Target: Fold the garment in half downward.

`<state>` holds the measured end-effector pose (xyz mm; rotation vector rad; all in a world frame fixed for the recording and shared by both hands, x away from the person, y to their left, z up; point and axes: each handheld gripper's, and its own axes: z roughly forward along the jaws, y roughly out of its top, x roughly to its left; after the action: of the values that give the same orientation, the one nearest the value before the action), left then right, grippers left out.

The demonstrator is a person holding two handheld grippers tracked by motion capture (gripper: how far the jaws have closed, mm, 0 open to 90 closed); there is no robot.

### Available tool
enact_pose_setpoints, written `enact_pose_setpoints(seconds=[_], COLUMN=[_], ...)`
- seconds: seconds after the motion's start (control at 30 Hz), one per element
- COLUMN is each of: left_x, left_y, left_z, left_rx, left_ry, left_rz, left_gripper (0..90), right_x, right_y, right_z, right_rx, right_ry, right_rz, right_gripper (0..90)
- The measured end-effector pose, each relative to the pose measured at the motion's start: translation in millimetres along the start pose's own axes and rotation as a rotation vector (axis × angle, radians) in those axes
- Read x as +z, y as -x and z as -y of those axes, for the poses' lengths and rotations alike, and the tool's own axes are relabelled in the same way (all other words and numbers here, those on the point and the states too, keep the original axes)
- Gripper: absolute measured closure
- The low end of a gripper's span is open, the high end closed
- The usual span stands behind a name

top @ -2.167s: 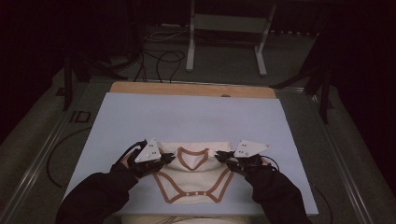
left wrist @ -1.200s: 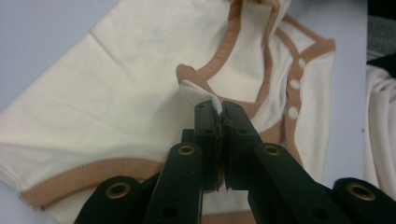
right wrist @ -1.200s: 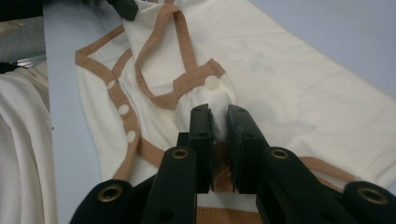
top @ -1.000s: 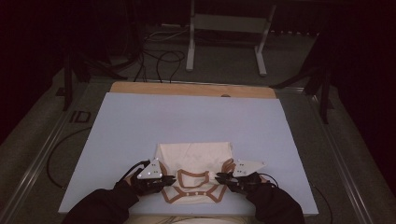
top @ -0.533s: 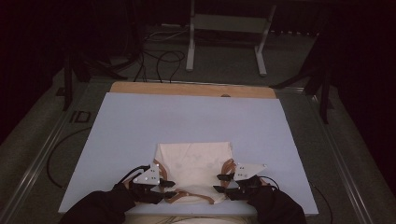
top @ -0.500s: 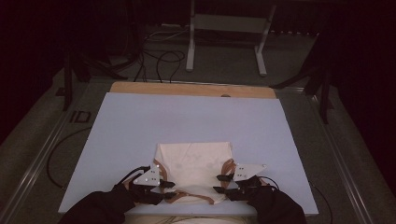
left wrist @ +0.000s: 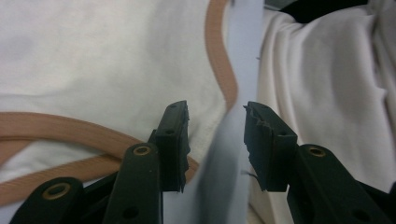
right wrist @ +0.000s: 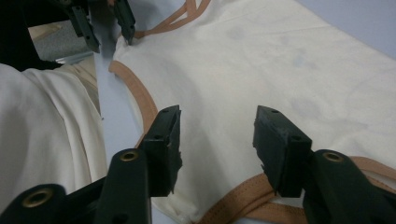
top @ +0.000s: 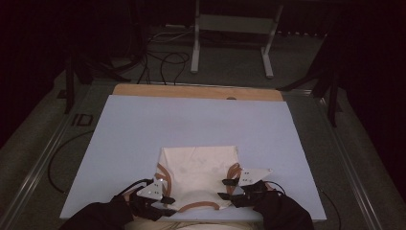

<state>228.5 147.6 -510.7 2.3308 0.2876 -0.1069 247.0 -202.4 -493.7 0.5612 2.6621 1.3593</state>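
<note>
No writing readable anywhere. Cream garment (top: 198, 167) with tan trim, folded, flat at lower centre of the blue table (top: 143, 129). Left gripper (top: 165, 199) at its lower-left corner, right gripper (top: 227, 189) at its lower-right edge. Both pairs of jaws just opened, part-wide, apparently gripping nothing.

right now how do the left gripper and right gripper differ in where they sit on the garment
The left gripper sits at the near left corner of the cream garment, one jaw over the brown trim and one over the table edge. The right gripper sits at the right side with both jaws over cloth. Both have just been opening, and neither pinches the fabric.
</note>
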Motion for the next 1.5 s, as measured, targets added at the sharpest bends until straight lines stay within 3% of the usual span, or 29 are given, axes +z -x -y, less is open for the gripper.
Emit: enact_pose_setpoints(seconds=[0.17, 0.2, 0.4, 0.6, 0.9, 1.03, 1.17, 1.33, 1.5], left_x=[-6.5, -9.5, -23.5, -32.3, -46.3, -53.3, -60.7, -65.5, -69.3], left_y=[-0.5, -1.5, -8.6, -16.9, -27.7, -35.8, -51.0, -60.1, -74.3], left_z=[-2.8, -3.5, -6.7, -10.3, -18.7, -24.6, -33.6, -37.5, -41.5], left_rx=[-0.01, -0.013, -0.044, -0.046, -0.051, -0.045, -0.018, -0.02, -0.031], left_ry=[0.05, 0.063, 0.128, 0.163, 0.207, 0.228, 0.253, 0.292, 0.311], left_rz=[-0.013, -0.032, -0.082, -0.097, -0.151, -0.171, -0.194, -0.207, -0.26], left_gripper=[51.4, 43.3, 23.2, 1.7, 0.4, 0.4, 0.4, 0.4, 0.4], right_x=[-0.1, -0.3, -2.9, -7.6, -14.4, -19.2, -24.5, -27.5, -27.9], right_y=[2.2, 4.6, 6.3, 10.3, 16.9, 22.7, 34.3, 45.7, 58.6], right_z=[0.3, 0.8, -0.2, -1.7, -8.1, -14.3, -25.1, -34.6, -41.5], right_rx=[0.015, 0.033, 0.067, 0.088, 0.061, 0.037, 0.039, 0.041, 0.045], right_ry=[0.004, 0.023, 0.062, 0.091, 0.102, 0.107, 0.11, 0.132, 0.13], right_rz=[0.022, 0.027, 0.027, 0.02, 0.049, 0.085, 0.109, 0.124, 0.142], right_gripper=[38.8, 32.4, 18.4, 14.3, 10.5, 10.0, 10.1, 10.2, 10.4])
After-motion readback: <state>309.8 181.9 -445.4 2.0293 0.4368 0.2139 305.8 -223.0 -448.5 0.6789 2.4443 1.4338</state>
